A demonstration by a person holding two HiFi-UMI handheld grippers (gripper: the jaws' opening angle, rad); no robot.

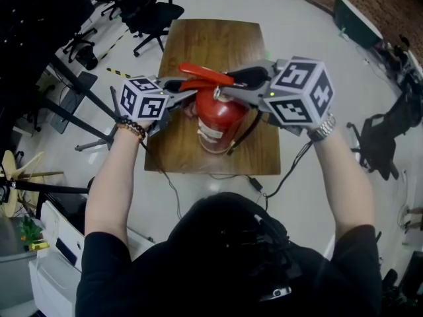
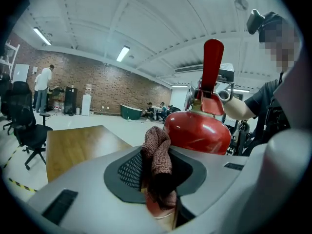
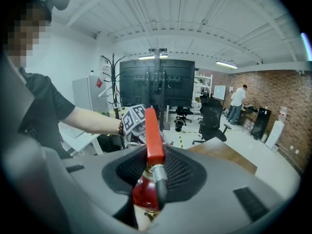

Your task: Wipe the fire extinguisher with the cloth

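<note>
The surface is carrying the fire extinguisher upright near the middle of its near edge, with bare wood lying open behind it. It is looking heavy, rigid and slick to me, so my right gripper is clamping its neck under the lever. My left gripper is pinching the soft cloth just beside the red shoulder.
</note>
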